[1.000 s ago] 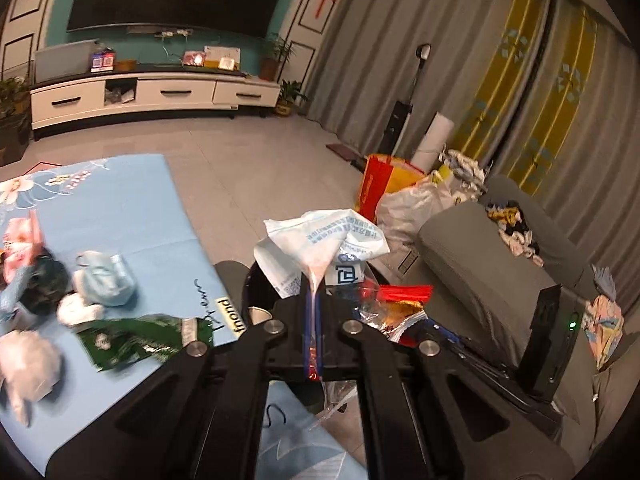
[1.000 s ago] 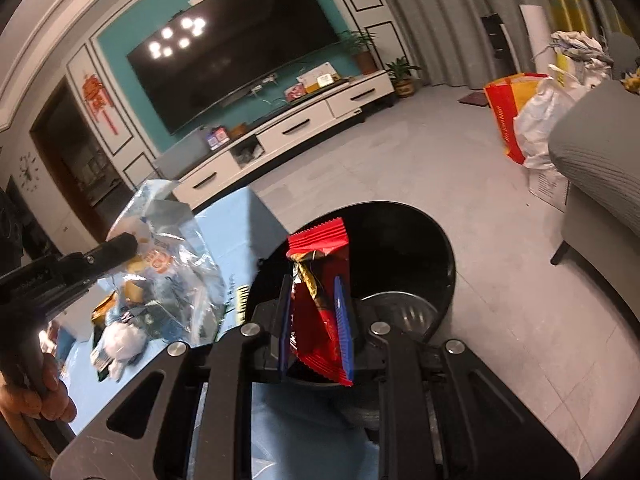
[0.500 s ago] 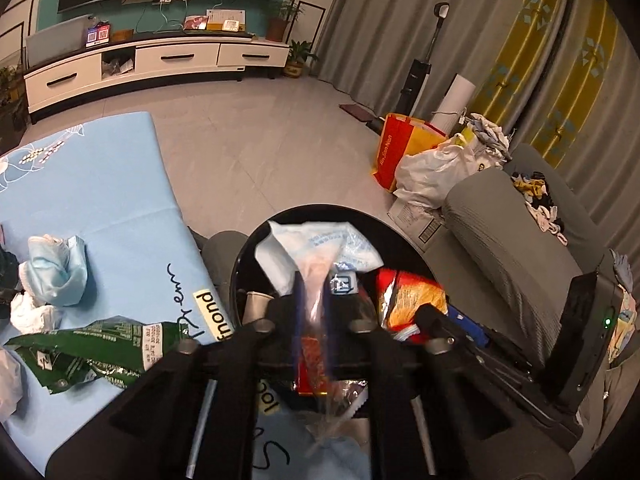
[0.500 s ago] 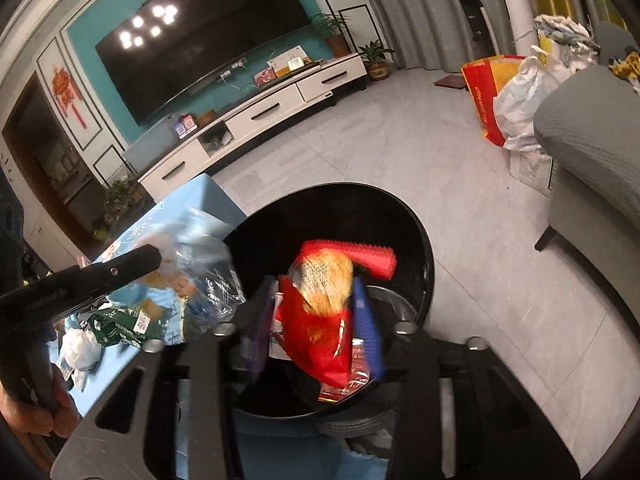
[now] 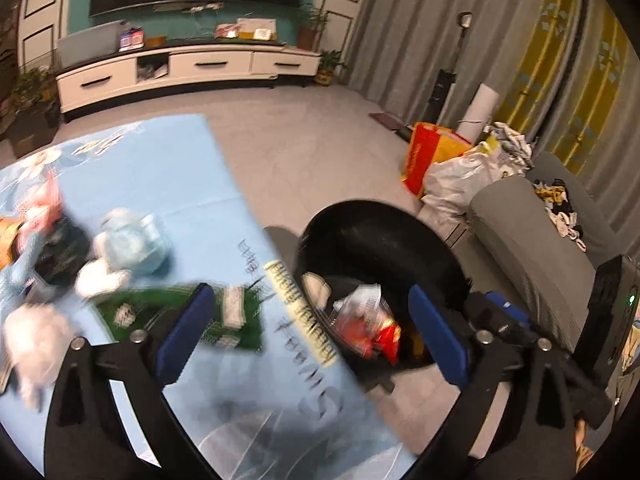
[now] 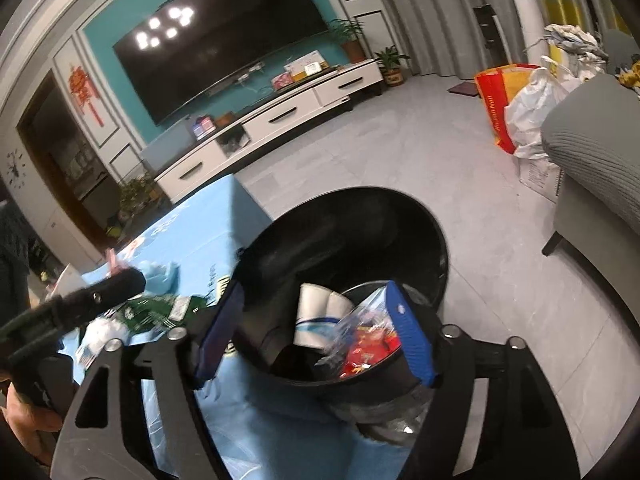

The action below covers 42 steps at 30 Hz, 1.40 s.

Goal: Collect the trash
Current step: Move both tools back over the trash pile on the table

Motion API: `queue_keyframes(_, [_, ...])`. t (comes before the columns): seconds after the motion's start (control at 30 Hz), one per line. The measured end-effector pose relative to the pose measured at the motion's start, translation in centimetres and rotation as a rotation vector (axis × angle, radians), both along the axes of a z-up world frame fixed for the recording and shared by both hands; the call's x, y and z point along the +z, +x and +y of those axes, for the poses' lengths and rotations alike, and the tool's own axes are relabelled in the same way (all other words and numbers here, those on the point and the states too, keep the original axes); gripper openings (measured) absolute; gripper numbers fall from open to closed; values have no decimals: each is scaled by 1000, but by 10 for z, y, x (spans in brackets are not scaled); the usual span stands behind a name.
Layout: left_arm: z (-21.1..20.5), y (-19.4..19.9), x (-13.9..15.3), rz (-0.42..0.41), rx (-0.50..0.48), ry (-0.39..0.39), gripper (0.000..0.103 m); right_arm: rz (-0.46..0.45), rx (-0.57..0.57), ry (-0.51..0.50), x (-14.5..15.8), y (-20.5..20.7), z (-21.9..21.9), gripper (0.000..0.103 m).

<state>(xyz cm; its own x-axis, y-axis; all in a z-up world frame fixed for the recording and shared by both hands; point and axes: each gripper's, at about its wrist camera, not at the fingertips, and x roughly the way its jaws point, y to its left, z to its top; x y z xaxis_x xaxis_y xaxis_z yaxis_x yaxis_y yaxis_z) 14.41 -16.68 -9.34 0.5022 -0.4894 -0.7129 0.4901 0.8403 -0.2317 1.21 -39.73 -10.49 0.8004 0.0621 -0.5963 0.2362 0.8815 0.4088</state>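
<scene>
both wrappers have left the grippers since a second ago: the clear plastic bag point(image 6: 362, 320) and the red snack wrapper point(image 6: 370, 354) that were pinched between the pads now lie inside the black trash bin point(image 6: 400, 216), crumpled together, the red foil glossy under the crinkled clear film, beside a white paper cup point(image 6: 316, 308) lying on its side; the bin is round, smooth and dark, standing on the floor just beside the edge of the table

left gripper point(image 5: 308, 334) is released, its jaws opening wide with nothing between the blue pads; it hangs over the table edge and the bin rim, the view blurred; right gripper point(image 6: 316, 326) is also released, jaws opening, empty, poised over the bin mouth

on the light blue tablecloth point(image 5: 168, 168), printed with dark lettering near its edge, more trash lies: a flat green wrapper point(image 5: 224, 316), a crumpled pale blue mask point(image 5: 132, 240), white tissue wads point(image 5: 36, 340) and a dark crumpled piece point(image 5: 60, 256)

beyond, a grey sofa point(image 5: 532, 248) and grey tiled floor point(image 6: 400, 160)
</scene>
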Motion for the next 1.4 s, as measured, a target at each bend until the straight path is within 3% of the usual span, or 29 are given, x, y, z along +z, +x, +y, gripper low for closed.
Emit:
queue_keyframes(0.1, [30, -12, -1, 26, 42, 42, 100, -4, 48, 13, 6, -4, 15, 90])
queue_keyframes(0.3, [111, -38, -2, 42, 171, 82, 100, 16, 171, 20, 14, -4, 56, 94])
queue_keyframes(0.57, [240, -73, -4, 71, 437, 50, 100, 16, 354, -31, 28, -4, 129, 94])
queue_keyframes(0.77, [307, -97, -21, 111, 553, 7, 100, 18, 439, -141, 32, 0, 174, 94])
queue_keyframes(1.13, [361, -99, -46, 158, 652, -111, 100, 15, 496, -340, 27, 24, 221, 94])
queue_keyframes(1.27, [358, -90, -42, 136, 623, -152, 100, 10, 512, -320, 26, 34, 225, 94])
queue_keyframes(1.4, [343, -77, -35, 96, 547, -170, 100, 14, 563, -238, 22, 43, 228, 94])
